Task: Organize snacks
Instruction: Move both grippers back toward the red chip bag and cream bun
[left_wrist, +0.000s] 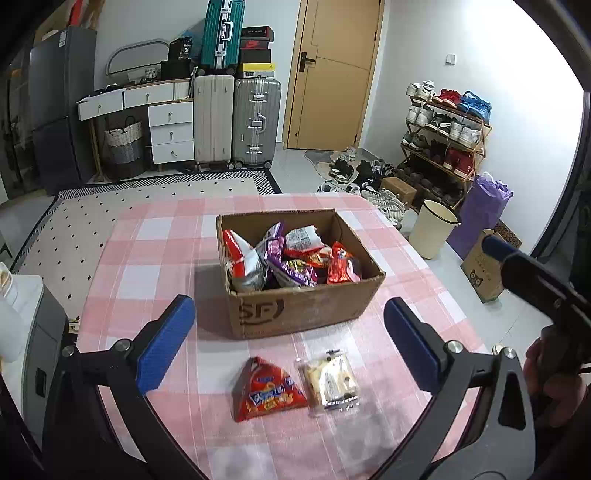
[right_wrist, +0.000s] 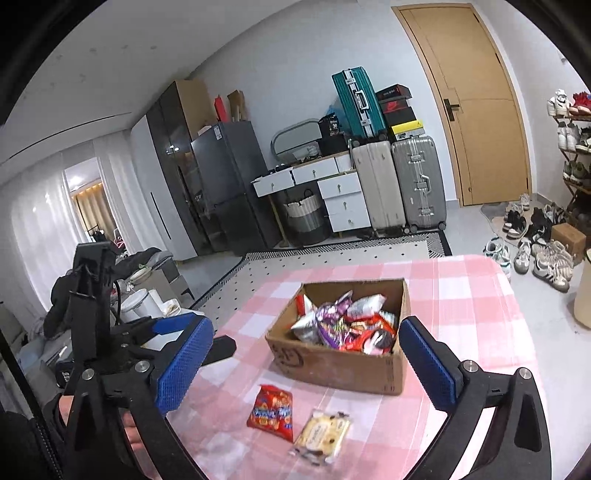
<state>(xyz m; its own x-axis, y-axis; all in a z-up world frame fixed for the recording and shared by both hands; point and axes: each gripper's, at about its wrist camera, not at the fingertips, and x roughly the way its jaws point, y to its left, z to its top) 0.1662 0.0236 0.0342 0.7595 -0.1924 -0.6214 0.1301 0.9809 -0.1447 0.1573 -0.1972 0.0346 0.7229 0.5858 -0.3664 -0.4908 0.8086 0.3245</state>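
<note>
Left gripper (left_wrist: 288, 343): jaws spread wide, holding nothing, hanging above the table.
Right gripper (right_wrist: 306, 365): jaws also wide apart, empty.
Loose snacks: two, a red packet (left_wrist: 267, 389) and a clear-wrapped biscuit pack (left_wrist: 330, 380), side by side on the checked tablecloth (left_wrist: 147, 266), just in front of the cardboard box (left_wrist: 306, 310).
Boxed snacks: about six bags, heaped; an exact count is hard.
Risk: the packets lie almost touching, so a wide grab may catch both; slick wrappers could slip from the pads.

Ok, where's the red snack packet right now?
In both wrist views, the red snack packet lies on the checked tablecloth before the cardboard box, left of the clear-wrapped biscuit pack.
</note>
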